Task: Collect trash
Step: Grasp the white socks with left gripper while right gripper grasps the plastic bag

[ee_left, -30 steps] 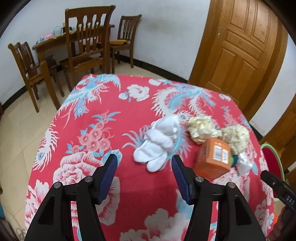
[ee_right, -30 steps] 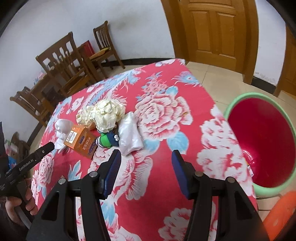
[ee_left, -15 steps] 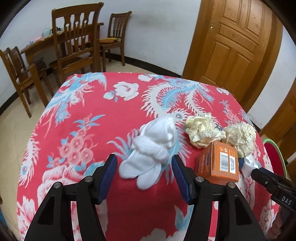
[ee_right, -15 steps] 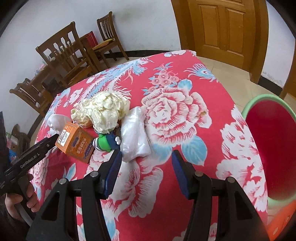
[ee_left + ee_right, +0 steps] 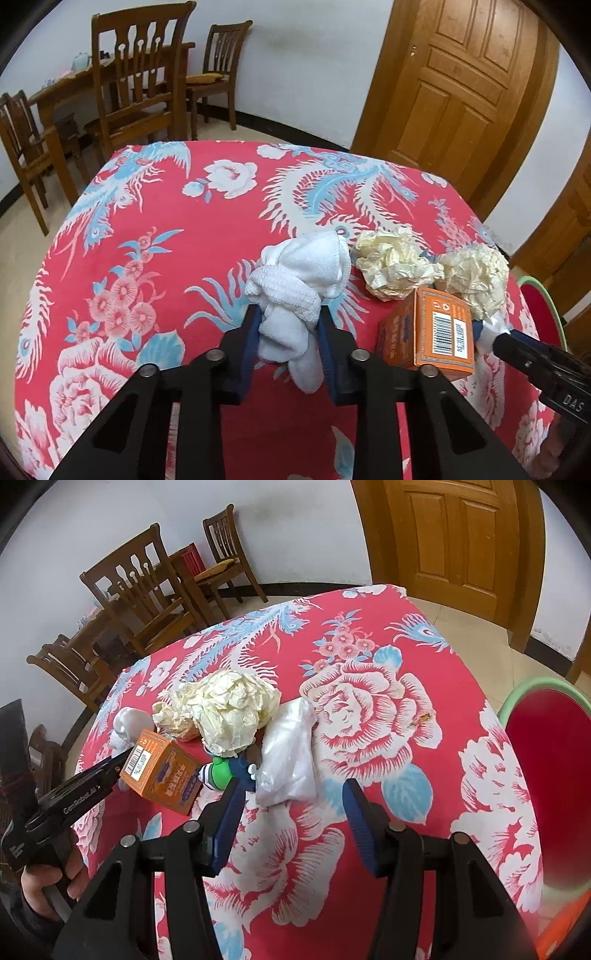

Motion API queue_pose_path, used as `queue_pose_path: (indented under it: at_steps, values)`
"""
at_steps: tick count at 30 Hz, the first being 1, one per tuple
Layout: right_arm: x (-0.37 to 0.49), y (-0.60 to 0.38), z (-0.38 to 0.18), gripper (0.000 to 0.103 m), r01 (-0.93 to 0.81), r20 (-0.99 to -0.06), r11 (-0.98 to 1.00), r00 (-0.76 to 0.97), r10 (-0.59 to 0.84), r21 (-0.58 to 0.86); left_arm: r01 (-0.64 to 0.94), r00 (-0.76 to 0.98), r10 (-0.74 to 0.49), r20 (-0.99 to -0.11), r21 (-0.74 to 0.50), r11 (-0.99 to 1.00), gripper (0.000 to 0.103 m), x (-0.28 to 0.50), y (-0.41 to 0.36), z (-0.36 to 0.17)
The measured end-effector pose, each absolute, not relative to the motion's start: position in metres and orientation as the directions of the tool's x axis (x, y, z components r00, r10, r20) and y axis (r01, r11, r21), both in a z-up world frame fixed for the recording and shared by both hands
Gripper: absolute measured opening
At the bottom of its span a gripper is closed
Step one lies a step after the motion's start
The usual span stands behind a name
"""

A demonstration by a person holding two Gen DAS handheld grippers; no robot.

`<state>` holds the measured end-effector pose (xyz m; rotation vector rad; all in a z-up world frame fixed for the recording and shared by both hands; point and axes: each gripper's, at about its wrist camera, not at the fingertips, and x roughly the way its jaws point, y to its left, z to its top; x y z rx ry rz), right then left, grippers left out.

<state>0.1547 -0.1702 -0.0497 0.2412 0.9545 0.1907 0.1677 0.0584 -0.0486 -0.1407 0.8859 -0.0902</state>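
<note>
The white cloth (image 5: 295,288), a bundled terry rag, sits near the middle of the counter (image 5: 155,206) with its lower end pinched between the blue pads of the left claw (image 5: 289,332), whose jaws have just been closing and now press on it from both sides. To its right, touching or nearly so, lie two crumpled balls of yellowish paper (image 5: 391,266), and just in front of them an orange carton (image 5: 432,332) with a barcode on its top face. From the right wrist view a small green and blue toy figure (image 5: 225,771) lies between the carton and a crumpled clear plastic bag (image 5: 288,760), both just ahead of the right claw (image 5: 291,805), which hangs with its jaws apart and nothing between them. The red flowered cloth covers the counter to its edges, and the far and left parts of it are bare, giving free room there. Off the right edge stands a red bin (image 5: 546,794) with a green rim; only part of it shows and I cannot see into its bottom. Beyond the counter are wooden chairs (image 5: 136,85) and a wooden door (image 5: 458,85). The left claw's body hides part of the carton in the right wrist view, and the toy is too small to make out further.
</note>
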Motion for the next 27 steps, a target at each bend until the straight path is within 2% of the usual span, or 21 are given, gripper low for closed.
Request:
queue_pose_path:
  at_steps: [3,5,8,27]
  values:
    - [0.157,-0.169,-0.052,0.054,-0.051,-0.785,0.957,0.561,0.263,0.285,0.019,0.632,-0.151,-0.76,-0.179,0.984,0.024,0.165,0.06,-0.047]
    - [0.16,-0.168,-0.054,0.044,-0.05,-0.787,0.957,0.557,0.264,0.286,0.012,0.636,-0.156,-0.756,-0.192,0.981,0.024,0.163,0.063,-0.045]
    - [0.16,-0.169,-0.056,0.036,-0.05,-0.786,0.953,0.554,0.275,0.299,0.004,0.644,-0.173,-0.745,-0.223,0.975,0.023,0.159,0.066,-0.041]
    - [0.102,-0.206,-0.018,0.032,-0.014,-0.724,0.938,0.633,0.276,0.346,0.107,0.695,-0.261,-0.67,-0.262,0.959,0.023,0.116,0.029,0.01]
